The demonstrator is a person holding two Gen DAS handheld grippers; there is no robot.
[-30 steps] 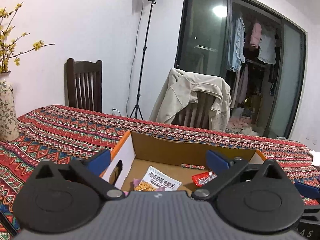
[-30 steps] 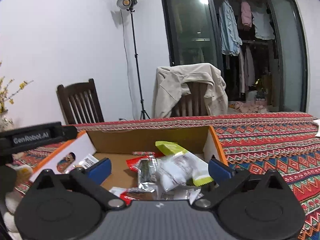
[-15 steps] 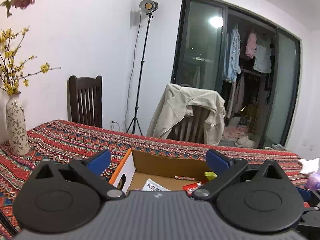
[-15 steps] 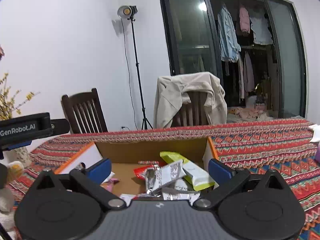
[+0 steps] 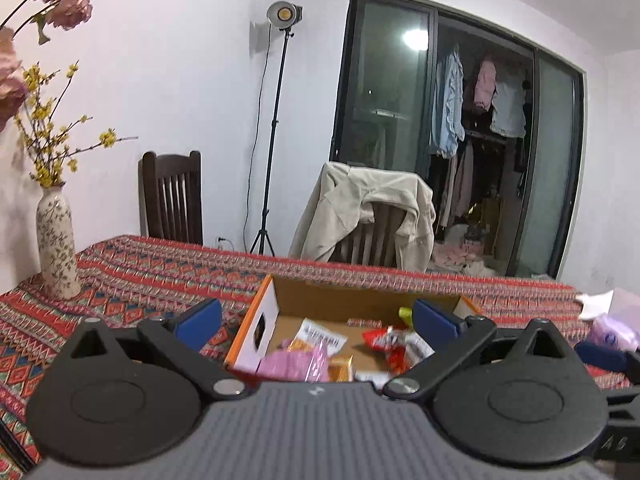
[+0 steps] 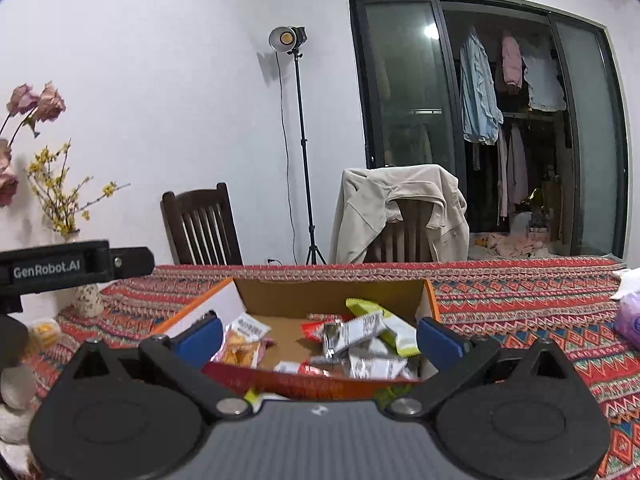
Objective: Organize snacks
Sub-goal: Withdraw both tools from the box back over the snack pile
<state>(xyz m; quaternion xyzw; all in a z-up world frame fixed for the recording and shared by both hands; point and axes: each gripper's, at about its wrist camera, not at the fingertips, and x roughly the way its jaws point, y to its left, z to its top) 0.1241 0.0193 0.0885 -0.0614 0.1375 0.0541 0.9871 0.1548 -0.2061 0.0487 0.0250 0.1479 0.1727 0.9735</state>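
Left gripper (image 5: 316, 320): jaws spread wide, nothing between the blue pads (image 5: 198, 318), held just short of the box (image 5: 256, 320) and pointed into it. Right gripper (image 6: 318, 334): jaws likewise spread, empty, aimed over the near wall of the same box.

Box: open cardboard, orange-edged, white outside, standing on the patterned red tablecloth (image 5: 152, 268). Inside, loose snacks lying in a heap: a pink pack (image 5: 294, 364) at the near left, a white-label pack (image 5: 320, 334) behind it, red wrappers (image 5: 390, 346) toward the right. From the right wrist: silver packs (image 6: 356, 330) piled against a yellow-green pack (image 6: 380, 322) at the right side, an orange chip pack (image 6: 240, 346) at the left, a slim red bar (image 6: 324, 316) by the far wall.

Vase (image 5: 56, 248) with yellow sprigs and pink flowers at the table's far left corner. Purple packet (image 6: 630, 316) and white tissue (image 5: 596, 304) on the cloth to the right, well apart from the box. Two chairs behind the table, a beige jacket (image 5: 368, 216) draped over the right one; light stand (image 5: 280, 128) between them.
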